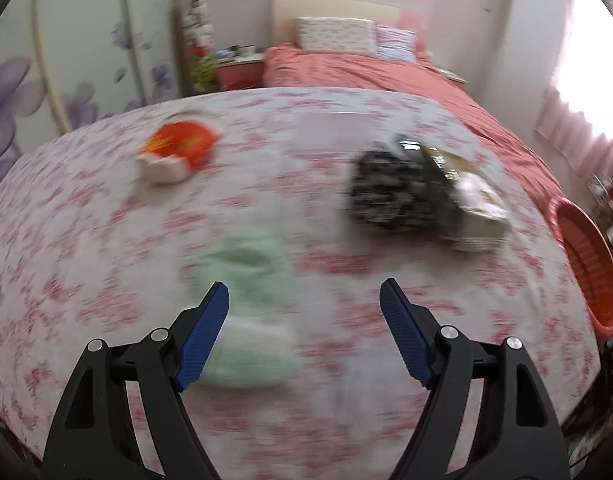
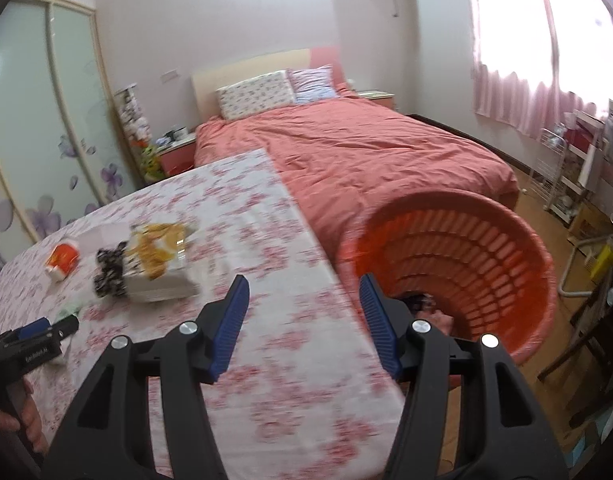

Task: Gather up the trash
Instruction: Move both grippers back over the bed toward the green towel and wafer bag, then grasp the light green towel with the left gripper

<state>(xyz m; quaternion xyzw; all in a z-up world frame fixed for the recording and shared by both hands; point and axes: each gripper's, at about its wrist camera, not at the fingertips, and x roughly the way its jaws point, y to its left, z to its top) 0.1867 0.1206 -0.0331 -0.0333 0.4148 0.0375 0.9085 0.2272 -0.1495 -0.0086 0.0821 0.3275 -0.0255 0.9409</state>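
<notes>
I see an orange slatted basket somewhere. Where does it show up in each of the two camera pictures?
Left wrist view: the orange basket sits at the far right edge, past the flowered tablecloth, only partly in frame.
Right wrist view: it fills the lower right middle, rim tilted toward the camera, just right of the tablecloth's edge.
Shared landmark: the black-and-white patterned wrapper lying on the tablecloth.

The right gripper (image 2: 304, 320), jaws apart and empty, hangs over the floral tabletop (image 2: 266, 360) edge beside an orange basket (image 2: 506, 248); snack wrappers (image 2: 158, 264) lie farther back.
</notes>
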